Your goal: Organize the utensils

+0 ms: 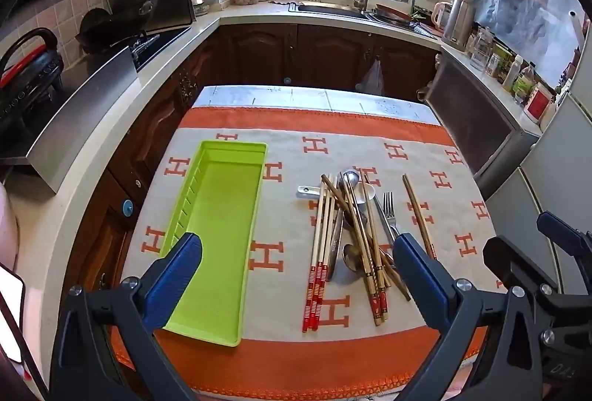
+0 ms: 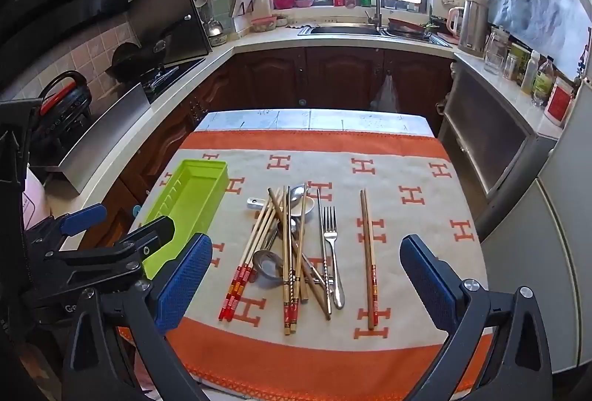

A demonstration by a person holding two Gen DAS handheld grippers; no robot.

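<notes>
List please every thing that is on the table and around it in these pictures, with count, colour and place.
green plastic organizer tray: one, lime green, empty, left side of the table.
orange and beige patterned tablecloth: one, covers the table.
pile of wooden chopsticks and metal spoons: count unclear, crossed over each other, middle of the cloth.
silver metal fork: one, right edge of the pile.
separate pair of wooden chopsticks: two, red-banded ends, lying apart to the right of the pile.
steel kitchen sink with tap: one, under the window, far counter.
left gripper: fingers blue, open, above the near table edge.
right gripper: fingers blue, open, above the near table edge.
</notes>
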